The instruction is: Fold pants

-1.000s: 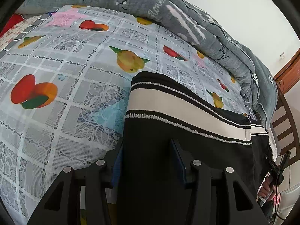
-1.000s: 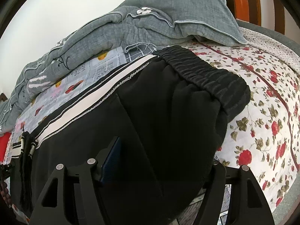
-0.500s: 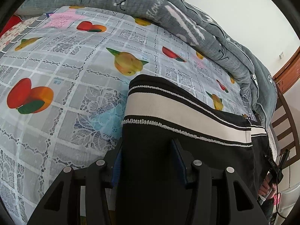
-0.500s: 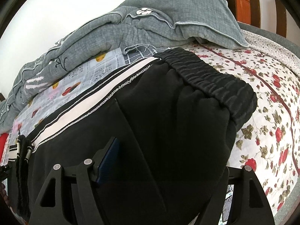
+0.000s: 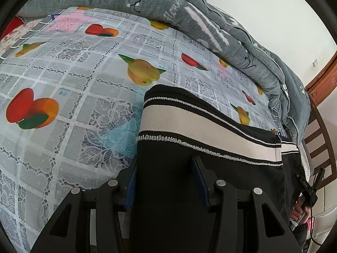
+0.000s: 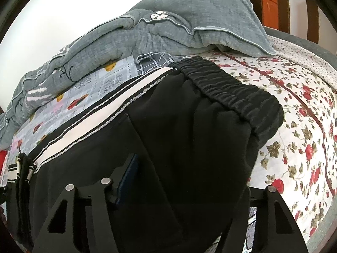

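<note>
Black fabric pants with a cream side stripe [image 5: 200,122] lie on the fruit-print bedsheet [image 5: 69,97]. The left gripper [image 5: 164,181] is part-closed, pinching their hem end; the right gripper [image 6: 185,181] has just been closing, the waist end between its jaws.

My bed [image 6: 311,113]: grey fruit-print lace cover [image 5: 63,97] beside red-rose floral sheet [image 6: 294,105]; black cream-striped pants [image 6: 189,126] across both, rumpled grey quilt [image 6: 168,31] behind.

White wall [image 5: 263,10], wooden headboard [image 6: 294,4], bed w/ quilt [image 6: 168,29]
</note>
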`<action>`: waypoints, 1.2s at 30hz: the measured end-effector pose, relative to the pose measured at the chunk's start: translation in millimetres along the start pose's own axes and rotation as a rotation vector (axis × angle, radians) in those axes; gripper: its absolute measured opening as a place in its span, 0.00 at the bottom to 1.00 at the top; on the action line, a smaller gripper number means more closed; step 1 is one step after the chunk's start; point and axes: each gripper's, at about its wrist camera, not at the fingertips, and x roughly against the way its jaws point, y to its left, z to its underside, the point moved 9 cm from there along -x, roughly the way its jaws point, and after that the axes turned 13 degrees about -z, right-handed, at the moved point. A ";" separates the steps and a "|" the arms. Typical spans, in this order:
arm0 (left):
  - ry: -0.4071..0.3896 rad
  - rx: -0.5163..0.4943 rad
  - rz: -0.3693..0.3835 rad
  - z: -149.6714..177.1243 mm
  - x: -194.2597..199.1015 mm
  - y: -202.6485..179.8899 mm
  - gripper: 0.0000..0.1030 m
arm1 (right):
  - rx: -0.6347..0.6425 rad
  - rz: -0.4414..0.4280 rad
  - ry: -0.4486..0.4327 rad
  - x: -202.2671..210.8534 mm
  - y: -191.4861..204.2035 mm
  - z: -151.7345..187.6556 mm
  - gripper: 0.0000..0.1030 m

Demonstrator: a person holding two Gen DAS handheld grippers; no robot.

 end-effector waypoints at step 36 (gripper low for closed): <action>-0.052 0.052 0.067 -3.6 25.1 -0.1 0.11 | 0.104 0.020 -0.089 45.4 35.4 -28.9 0.13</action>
